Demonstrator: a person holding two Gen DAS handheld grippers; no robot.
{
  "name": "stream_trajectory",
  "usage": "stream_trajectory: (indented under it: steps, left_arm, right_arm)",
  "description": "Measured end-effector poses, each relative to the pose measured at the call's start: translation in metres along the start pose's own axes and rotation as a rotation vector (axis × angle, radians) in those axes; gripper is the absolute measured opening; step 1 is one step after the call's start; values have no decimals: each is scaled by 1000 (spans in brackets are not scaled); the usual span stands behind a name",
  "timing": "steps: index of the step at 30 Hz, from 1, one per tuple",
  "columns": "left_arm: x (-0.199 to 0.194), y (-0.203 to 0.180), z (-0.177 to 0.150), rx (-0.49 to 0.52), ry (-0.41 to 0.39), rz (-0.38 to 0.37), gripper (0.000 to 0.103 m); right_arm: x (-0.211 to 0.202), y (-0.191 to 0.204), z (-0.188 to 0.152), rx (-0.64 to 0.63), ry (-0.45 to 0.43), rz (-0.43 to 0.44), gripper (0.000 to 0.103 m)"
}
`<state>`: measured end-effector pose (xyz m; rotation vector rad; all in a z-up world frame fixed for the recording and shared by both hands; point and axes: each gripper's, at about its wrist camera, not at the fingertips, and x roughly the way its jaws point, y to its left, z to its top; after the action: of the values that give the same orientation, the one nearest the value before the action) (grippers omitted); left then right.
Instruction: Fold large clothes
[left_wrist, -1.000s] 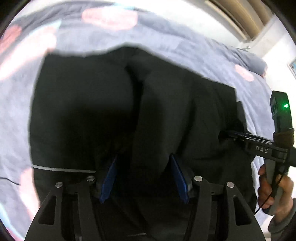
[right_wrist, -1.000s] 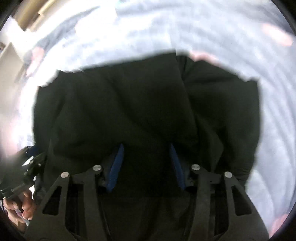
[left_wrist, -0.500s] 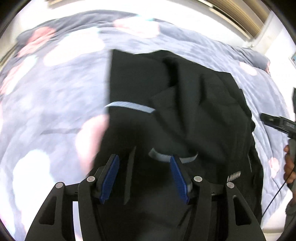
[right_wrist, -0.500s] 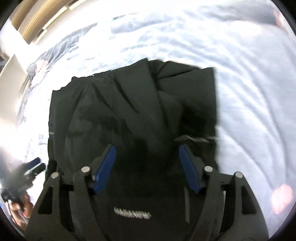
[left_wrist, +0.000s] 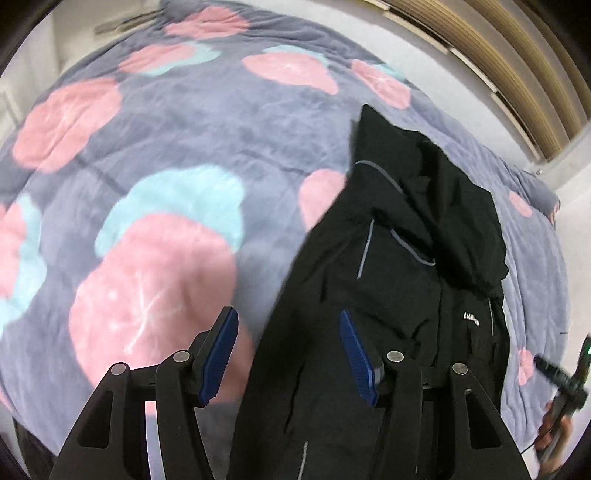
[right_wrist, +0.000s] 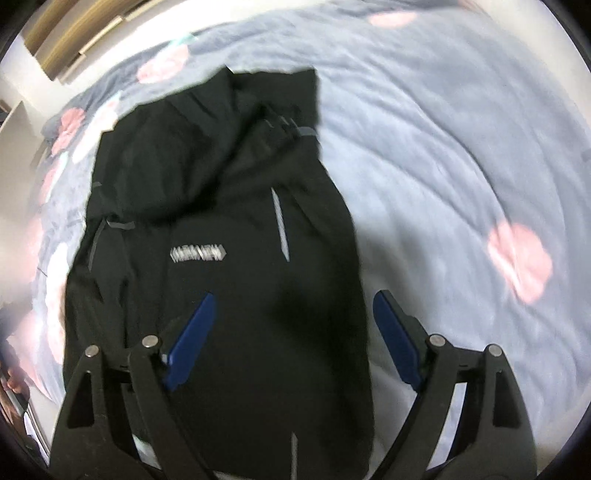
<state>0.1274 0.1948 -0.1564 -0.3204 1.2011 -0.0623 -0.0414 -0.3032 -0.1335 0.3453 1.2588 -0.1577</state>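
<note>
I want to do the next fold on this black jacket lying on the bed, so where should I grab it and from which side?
Probably the near hem of the black jacket, one gripper per corner, coming straight down from above. It lies long and narrow on the blanket, bunched at the far end, so the flat near edge pinches easily. The left gripper and right gripper hang open over it, the right one's jaws having just widened.

Bedroom: floral quilt (left_wrist: 229, 122) covers bed.
</note>
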Motion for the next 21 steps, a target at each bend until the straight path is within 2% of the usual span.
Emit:
stream_trajectory:
  steps: [4,9,21]
  left_arm:
    - [6,17,-23,-36,66,-52,59]
    - [22,31,-57,-34,154,-31,59]
    - [56,70,-123,-194,325,-151,59]
  right_arm:
    - [3,-19,-28,41,44,-6,85]
    - [8,-33,-54,49,95,-11,85]
    - [48,-62,-111,120,241,77,84]
